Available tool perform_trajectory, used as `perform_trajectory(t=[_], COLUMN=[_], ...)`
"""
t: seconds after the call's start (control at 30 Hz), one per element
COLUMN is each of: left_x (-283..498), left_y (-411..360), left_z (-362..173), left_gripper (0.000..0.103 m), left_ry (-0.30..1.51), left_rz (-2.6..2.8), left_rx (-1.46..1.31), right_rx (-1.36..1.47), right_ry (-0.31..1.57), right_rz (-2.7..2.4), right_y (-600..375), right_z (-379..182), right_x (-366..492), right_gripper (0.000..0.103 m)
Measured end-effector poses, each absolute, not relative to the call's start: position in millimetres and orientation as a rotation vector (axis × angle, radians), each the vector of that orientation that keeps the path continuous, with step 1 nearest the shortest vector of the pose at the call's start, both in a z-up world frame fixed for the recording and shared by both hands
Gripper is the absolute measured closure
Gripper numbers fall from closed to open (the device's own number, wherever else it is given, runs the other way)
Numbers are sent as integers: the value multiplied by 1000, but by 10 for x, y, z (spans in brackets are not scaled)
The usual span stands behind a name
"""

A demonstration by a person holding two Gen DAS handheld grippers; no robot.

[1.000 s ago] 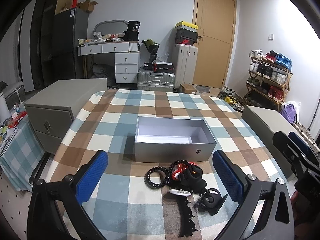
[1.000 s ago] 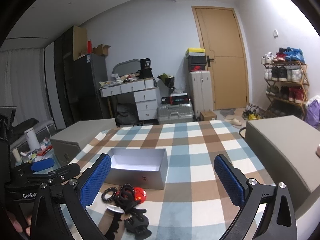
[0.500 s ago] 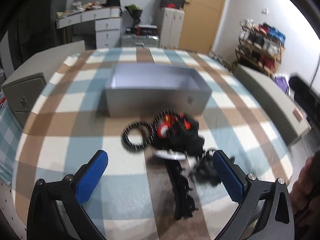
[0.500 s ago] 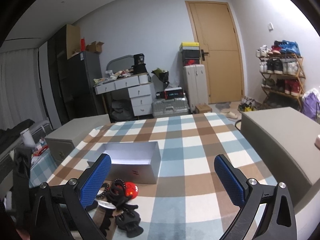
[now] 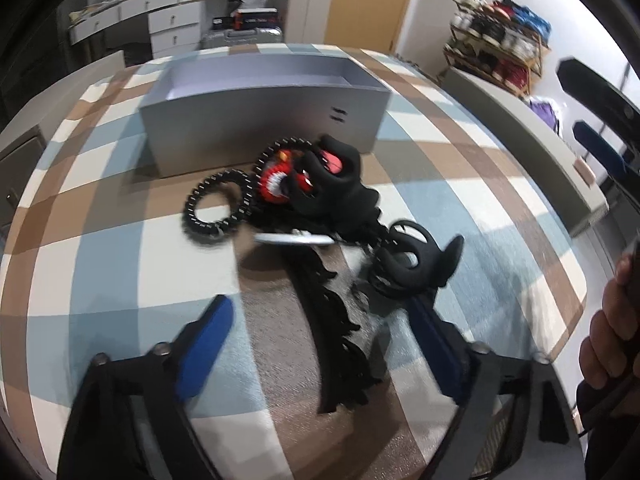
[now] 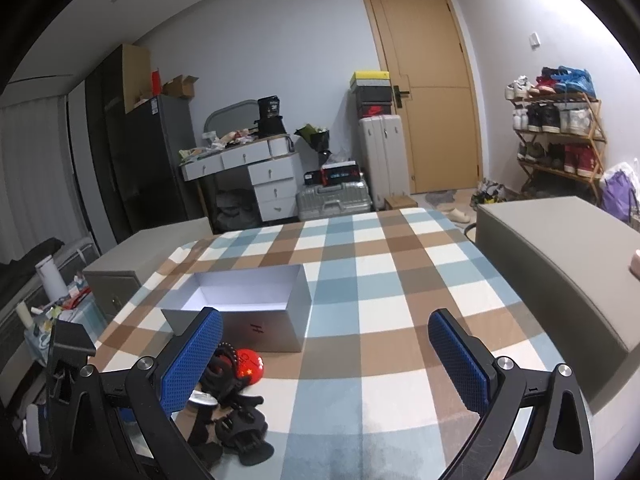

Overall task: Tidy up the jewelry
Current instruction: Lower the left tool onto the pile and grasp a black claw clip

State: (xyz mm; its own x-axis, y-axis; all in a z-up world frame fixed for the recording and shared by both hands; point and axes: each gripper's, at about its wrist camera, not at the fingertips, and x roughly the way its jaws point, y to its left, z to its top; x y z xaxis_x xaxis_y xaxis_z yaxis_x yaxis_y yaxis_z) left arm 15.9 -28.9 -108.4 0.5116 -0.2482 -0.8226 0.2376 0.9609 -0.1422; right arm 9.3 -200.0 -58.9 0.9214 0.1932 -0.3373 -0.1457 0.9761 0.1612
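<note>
An open grey box (image 5: 260, 100) stands on the checked tablecloth (image 5: 100, 264). In front of it lies a pile of hair accessories: a black coil hair tie (image 5: 218, 208), a red and black piece (image 5: 280, 178), black claw clips (image 5: 416, 258), a small silver clip (image 5: 294, 239) and a long black jagged clip (image 5: 340, 328). My left gripper (image 5: 320, 340) is open, low over the long black clip, its blue pads on either side of it. My right gripper (image 6: 324, 358) is open and empty, above the table to the right of the pile (image 6: 236, 376) and box (image 6: 244, 312).
Low grey cabinets stand at both sides of the table (image 6: 560, 264) (image 6: 132, 264). Beyond the far edge are a white desk (image 6: 248, 172), suitcases (image 6: 380, 160), a door and a shoe rack (image 6: 560, 132). A hand (image 5: 608, 340) shows at the right of the left wrist view.
My left gripper has dropped and moved forward toward the accessory pile, its pads now straddling the long black clip. The right gripper has shifted only slightly.
</note>
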Motion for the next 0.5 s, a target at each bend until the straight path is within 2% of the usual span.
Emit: perform_trajectory(t=[0.07,0.2,0.3,0.43,0.5], left_x=[150,163,186,217,230], left_y=[-331,-317,-282,-229,-224], left_z=[-1079,-1068,-1081,-1083,-1082], left_gripper=[34,64,80,91,91], left_ry=[992,992,992,988,990], left_rz=[-287,-255,-242,-266,-280], left_rx=[23,69,74,69,68], right_rx=[134,145,149,138,131], right_ry=[369,385,393,405,416], right_rz=[171,169,171,176,185], right_y=[-2002,-2031,-2038,-2008,-1989], right_z=[-608,-637,-654,-674,-682], right_x=[103,114,112,118,123], right_gripper=[0,0,0,0,0])
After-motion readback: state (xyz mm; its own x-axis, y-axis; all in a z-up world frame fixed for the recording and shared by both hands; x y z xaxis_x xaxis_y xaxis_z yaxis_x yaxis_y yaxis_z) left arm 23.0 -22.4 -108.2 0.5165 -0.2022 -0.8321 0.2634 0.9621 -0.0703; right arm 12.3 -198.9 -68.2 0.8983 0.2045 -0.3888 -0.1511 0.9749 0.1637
